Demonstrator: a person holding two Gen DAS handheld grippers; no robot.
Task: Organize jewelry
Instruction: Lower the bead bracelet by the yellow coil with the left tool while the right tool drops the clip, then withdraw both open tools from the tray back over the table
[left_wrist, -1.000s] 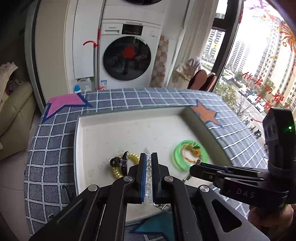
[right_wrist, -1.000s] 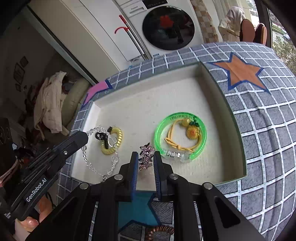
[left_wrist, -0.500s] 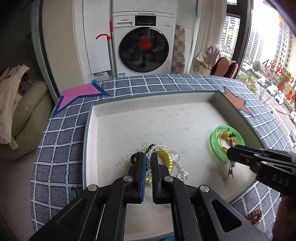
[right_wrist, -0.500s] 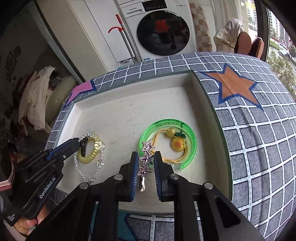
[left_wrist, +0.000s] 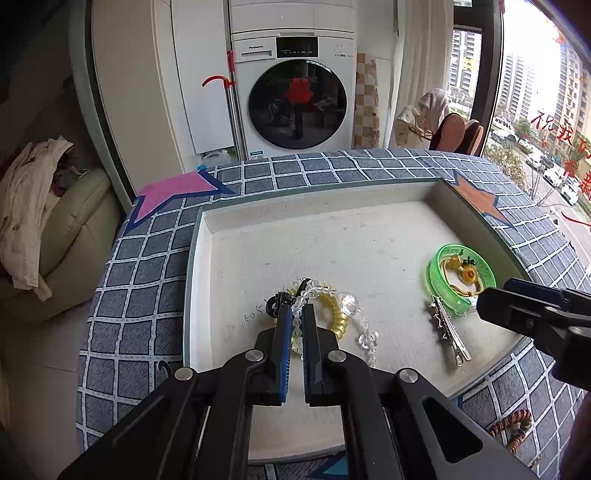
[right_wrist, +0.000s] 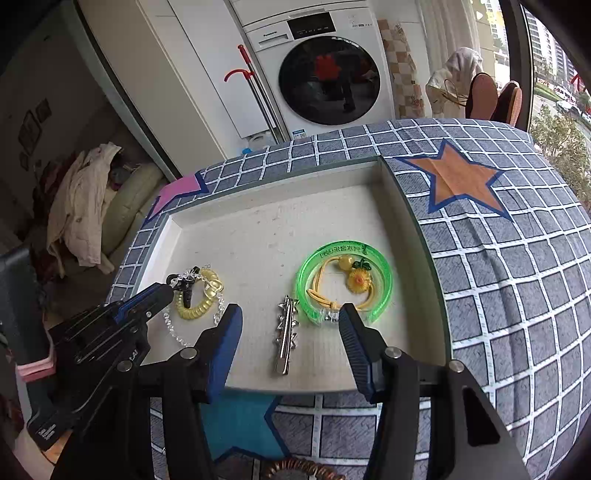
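Two grippers of mine over one shallow cream-white square tray (right_wrist: 402, 206) on a blue-grey checked cloth with coloured stars (right_wrist: 517, 280).

Left gripper (left_wrist: 295, 314): jaws pinched narrow on a clear crystal-bead bracelet (left_wrist: 364, 334), which trails off to the right over a yellow spiral hair tie (left_wrist: 338, 314) with a black clasp, in the tray's near-left part.

Right gripper (right_wrist: 290, 317): jaws have just been opening and now stand wide, pressing on nothing. Between them, flat on the tray floor, lies a silver metal hair clip set with small stars (right_wrist: 285, 338) (loose, pointing away from me).

Just right of the clip, touching or nearly so: a translucent green plastic bangle (right_wrist: 384, 280), with a yellow elastic cord carrying an orange sunflower charm (right_wrist: 358, 282) inside its ring.
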